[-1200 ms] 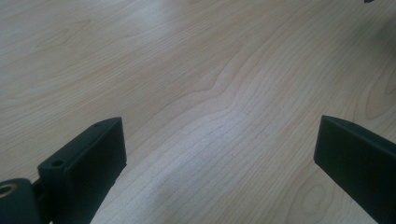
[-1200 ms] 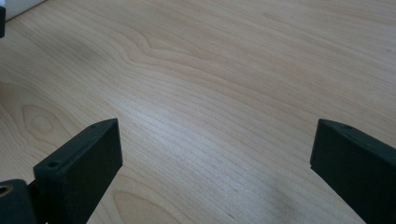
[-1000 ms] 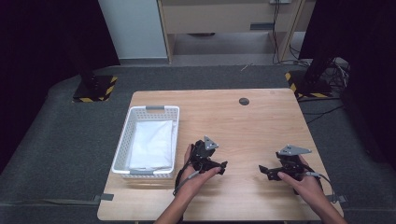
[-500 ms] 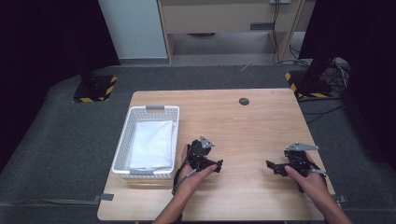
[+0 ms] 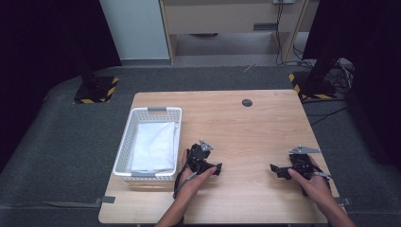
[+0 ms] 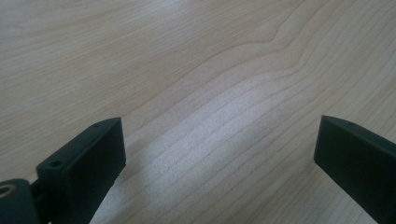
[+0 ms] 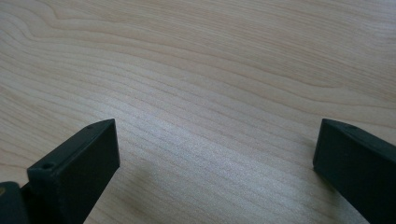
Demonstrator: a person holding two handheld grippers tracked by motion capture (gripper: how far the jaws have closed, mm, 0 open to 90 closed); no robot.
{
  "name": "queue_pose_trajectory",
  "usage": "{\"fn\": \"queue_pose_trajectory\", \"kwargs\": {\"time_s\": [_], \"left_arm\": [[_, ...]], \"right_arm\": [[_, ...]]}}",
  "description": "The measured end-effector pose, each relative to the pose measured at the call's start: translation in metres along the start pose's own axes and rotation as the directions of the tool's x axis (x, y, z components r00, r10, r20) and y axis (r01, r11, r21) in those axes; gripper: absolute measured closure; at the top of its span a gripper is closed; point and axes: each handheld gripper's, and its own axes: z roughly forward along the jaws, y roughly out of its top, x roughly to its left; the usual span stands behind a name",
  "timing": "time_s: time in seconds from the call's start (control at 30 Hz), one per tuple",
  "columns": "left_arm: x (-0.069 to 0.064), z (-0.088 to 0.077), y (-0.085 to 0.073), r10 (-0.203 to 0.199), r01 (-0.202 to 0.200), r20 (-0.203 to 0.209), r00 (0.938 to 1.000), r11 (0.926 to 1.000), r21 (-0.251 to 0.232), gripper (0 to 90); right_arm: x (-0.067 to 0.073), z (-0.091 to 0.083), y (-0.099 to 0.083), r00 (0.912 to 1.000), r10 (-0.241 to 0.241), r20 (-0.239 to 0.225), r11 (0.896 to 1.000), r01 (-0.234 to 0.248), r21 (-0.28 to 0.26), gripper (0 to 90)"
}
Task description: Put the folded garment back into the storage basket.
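My left gripper (image 5: 218, 168) rests low over the wooden table (image 5: 246, 127), just right of a white basket (image 5: 126, 142), and points right. Its two black jaws stand wide apart in the left gripper view, with bare wood between them (image 6: 219, 135). My right gripper (image 5: 274, 169) sits near the table's front right and points left toward the other one. In the right gripper view its jaws are also spread wide over bare wood (image 7: 215, 130). Folded white cloth (image 5: 154, 146) lies inside the basket.
A small dark round grommet (image 5: 247, 102) sits in the table near the far edge. Beyond the table are grey carpet, a stand base with yellow-black stripes (image 5: 94, 90) at the left, and cables (image 5: 331, 75) at the right.
The right gripper has slid toward the front right corner. The left gripper has shifted slightly nearer the front edge. The basket and cloth have not moved.
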Motion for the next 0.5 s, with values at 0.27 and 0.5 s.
{"fn": "queue_pose_trajectory", "kwargs": {"time_s": [0.27,0.5], "left_arm": [[0.003,0.004,-0.011,-0.006,0.006,-0.015,0.9999,0.9996,-0.029,0.0],[-0.004,0.004,-0.016,0.032,-0.034,-0.050,0.9983,0.9985,-0.043,0.0]], "right_arm": [[0.009,0.002,-0.002,0.9985,-0.053,0.012,0.999,0.053,0.005,0.6],[0.017,0.001,-0.005,0.9904,-0.137,0.019,0.990,0.137,0.034,0.5]]}}
